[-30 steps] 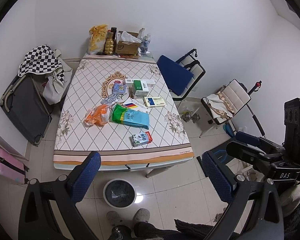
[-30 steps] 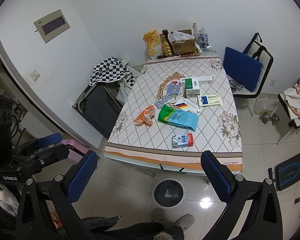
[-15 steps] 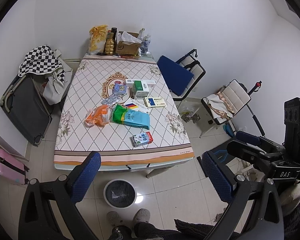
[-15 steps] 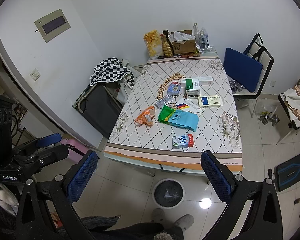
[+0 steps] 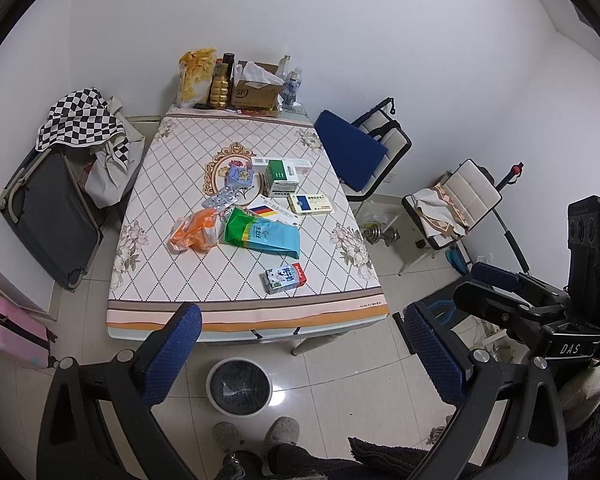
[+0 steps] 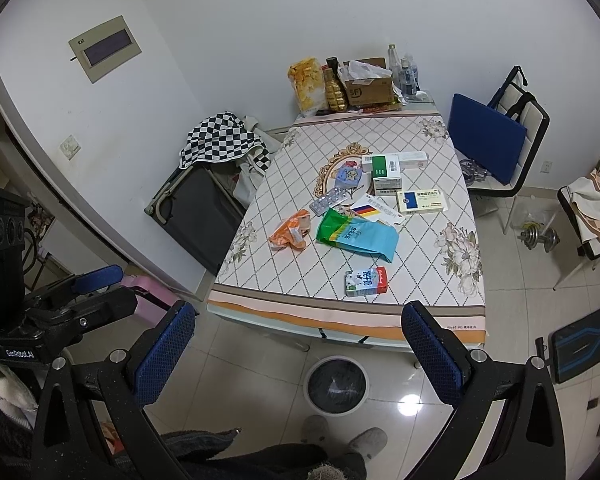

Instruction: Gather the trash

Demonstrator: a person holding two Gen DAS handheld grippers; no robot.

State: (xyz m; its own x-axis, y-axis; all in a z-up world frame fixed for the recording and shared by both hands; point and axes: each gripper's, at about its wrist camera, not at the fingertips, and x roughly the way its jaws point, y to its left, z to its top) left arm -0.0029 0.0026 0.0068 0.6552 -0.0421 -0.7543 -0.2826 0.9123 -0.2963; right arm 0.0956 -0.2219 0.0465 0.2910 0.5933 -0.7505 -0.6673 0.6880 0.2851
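Trash lies on a table (image 5: 180,292) with a diamond-pattern cloth: a small milk carton (image 5: 285,278) near the front edge, a green-blue bag (image 5: 262,234), an orange wrapper (image 5: 194,230), blister packs (image 5: 223,199) and medicine boxes (image 5: 282,178). A white bin with a black liner (image 5: 239,387) stands on the floor before the table. My left gripper (image 5: 300,354) is open, high above the bin. My right gripper (image 6: 298,354) is open, likewise held high. The carton (image 6: 366,281) and bin (image 6: 337,384) also show in the right wrist view.
A cardboard box (image 5: 256,90), bottles and a snack bag stand at the table's far end. A blue-cushioned chair (image 5: 356,152) and a white chair (image 5: 456,204) stand right. A dark suitcase (image 5: 56,220) and pink case (image 5: 8,336) are left. My slippers (image 5: 256,434) are by the bin.
The view has shifted very slightly. Both grippers stay open and nothing on the table has moved.
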